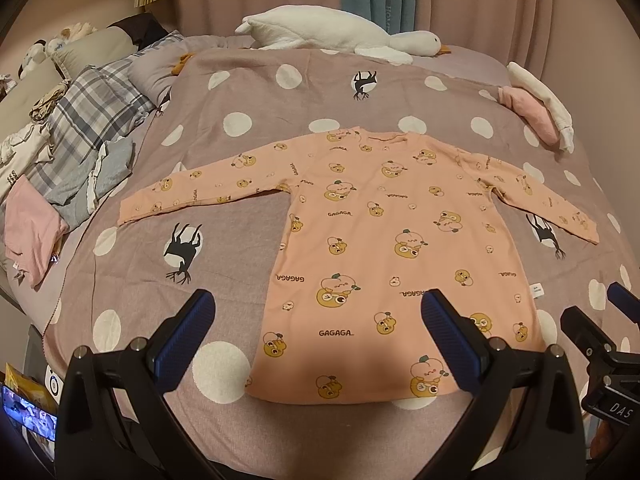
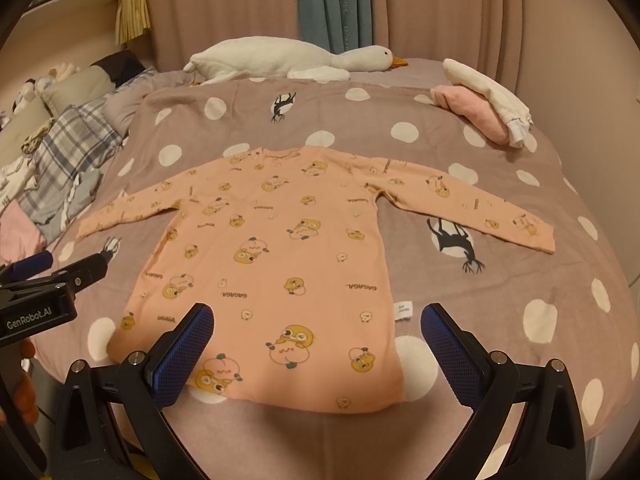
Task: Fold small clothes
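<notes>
A small peach long-sleeved shirt with cartoon prints lies flat on the polka-dot bedspread, both sleeves spread out, hem toward me. It also shows in the right wrist view. My left gripper is open and empty, hovering above the hem's left part. My right gripper is open and empty above the hem's right part. The right gripper also shows at the right edge of the left wrist view, and the left gripper at the left edge of the right wrist view.
A white goose plush lies at the far side of the bed. Folded pink and white clothes sit at the far right. A pile of plaid and other clothes and a pink garment lie at the left. Curtains hang behind.
</notes>
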The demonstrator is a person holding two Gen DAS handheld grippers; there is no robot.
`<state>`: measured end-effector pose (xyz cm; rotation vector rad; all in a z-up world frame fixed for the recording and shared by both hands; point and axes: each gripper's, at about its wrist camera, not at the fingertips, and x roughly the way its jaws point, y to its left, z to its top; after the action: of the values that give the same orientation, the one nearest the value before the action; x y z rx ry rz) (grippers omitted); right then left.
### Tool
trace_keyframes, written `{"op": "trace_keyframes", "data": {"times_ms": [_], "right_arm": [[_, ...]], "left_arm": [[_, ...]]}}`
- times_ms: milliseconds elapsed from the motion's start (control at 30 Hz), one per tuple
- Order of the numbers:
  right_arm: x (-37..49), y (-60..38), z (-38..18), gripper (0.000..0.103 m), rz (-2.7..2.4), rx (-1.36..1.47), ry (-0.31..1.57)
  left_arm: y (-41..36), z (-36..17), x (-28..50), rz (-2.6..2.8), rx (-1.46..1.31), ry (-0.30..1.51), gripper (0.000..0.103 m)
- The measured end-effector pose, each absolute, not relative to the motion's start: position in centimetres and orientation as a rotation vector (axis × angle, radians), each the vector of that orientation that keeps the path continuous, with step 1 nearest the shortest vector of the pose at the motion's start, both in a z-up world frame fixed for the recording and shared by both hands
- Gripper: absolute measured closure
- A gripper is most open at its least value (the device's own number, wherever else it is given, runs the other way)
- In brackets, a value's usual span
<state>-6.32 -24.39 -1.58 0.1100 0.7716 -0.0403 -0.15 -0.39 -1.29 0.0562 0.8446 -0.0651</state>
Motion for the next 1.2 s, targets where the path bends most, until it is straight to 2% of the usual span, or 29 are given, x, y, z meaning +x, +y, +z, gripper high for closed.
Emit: {"op": "trace_keyframes", "data": {"times_ms": [1033, 1200], "right_arm": [[-6.2, -24.5, -1.7, 0.001, -0.038, 0.115, 0.78], [-5.9, -25.2, -3.1, 0.001, 0.002, 0.208, 0.828]], "left_arm": [[-0.8, -1.6, -0.2, -0.07, 0.069, 0.842, 0.0], [-1.0, -3.2, 0.7, -0.089, 0.061, 0.874, 0.0]]}}
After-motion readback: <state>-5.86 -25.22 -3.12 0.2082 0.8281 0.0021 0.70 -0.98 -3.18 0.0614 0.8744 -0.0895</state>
